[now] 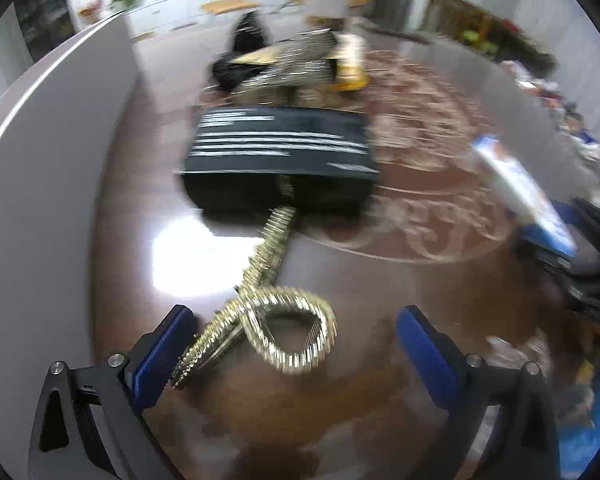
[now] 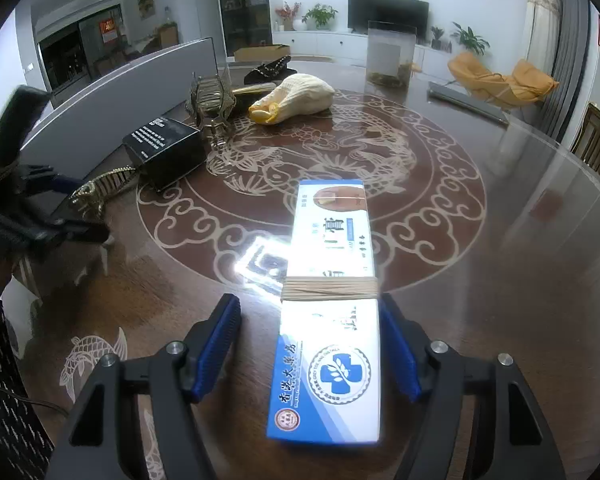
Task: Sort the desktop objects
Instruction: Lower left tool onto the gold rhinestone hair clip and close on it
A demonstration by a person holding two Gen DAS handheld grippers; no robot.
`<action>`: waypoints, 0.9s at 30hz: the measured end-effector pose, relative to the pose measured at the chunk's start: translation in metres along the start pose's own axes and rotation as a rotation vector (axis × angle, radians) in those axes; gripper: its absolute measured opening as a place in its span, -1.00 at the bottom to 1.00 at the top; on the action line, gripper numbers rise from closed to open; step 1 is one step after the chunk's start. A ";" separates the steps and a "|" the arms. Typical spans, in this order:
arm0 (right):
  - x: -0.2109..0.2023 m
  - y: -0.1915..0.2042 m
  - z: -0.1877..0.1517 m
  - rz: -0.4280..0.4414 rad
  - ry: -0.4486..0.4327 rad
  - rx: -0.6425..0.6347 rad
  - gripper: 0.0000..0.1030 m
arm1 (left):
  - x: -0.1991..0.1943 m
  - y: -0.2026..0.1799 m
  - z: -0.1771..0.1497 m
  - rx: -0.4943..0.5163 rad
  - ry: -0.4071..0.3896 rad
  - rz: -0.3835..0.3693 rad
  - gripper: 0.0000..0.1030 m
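Left wrist view first: the left gripper [image 1: 296, 346] tilts steeply down at the dark glossy worktop [image 1: 380, 280], and the whole frame is blurry. Its jaws stand wide open with nothing gripped. A twisted gold chain [image 1: 284, 328] lies between the blue pads, one end right by the left pad, though I can't tell if it touches. The chain trails up the frame to a black box [image 1: 280, 160] with white print. Behind that sits a blurry pile of stuff, too smeared to name. At the right edge there's a blue-and-white carton [image 1: 528, 196].

Right wrist view: the right gripper [image 2: 312, 344] also angles down over the worktop [image 2: 500, 220]. Its jaws are partly open around the near end of the blue-and-white carton [image 2: 332, 280], which lies flat with a rubber band [image 2: 330, 289] around it. The left pad is clear of the carton; the right pad sits just against its edge. Upper left of the carton are the black box [image 2: 164, 150], a gold wire basket [image 2: 212, 96] and a cream bag [image 2: 300, 98]. The left gripper [image 2: 74, 204] shows at the left edge by the gold chain [image 2: 104, 186].
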State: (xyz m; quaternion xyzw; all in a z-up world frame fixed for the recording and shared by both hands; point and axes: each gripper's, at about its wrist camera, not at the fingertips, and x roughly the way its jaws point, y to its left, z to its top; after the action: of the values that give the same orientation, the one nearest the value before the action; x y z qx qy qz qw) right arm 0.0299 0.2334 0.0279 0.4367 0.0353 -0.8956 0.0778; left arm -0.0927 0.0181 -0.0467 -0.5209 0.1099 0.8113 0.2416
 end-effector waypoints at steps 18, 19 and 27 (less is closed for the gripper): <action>0.010 -0.001 0.008 -0.045 0.044 0.028 1.00 | 0.004 0.010 -0.003 -0.071 -0.155 0.138 1.00; 0.010 -0.001 0.008 -0.045 0.045 0.028 1.00 | 0.005 0.009 -0.002 -0.072 -0.156 0.139 1.00; 0.011 -0.001 0.008 -0.044 0.045 0.028 1.00 | 0.007 0.009 -0.001 -0.078 -0.161 0.142 1.00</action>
State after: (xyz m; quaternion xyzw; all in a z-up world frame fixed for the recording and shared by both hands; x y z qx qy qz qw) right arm 0.0167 0.2321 0.0246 0.4567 0.0344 -0.8875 0.0511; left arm -0.0983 0.0119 -0.0541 -0.4541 0.0952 0.8691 0.1713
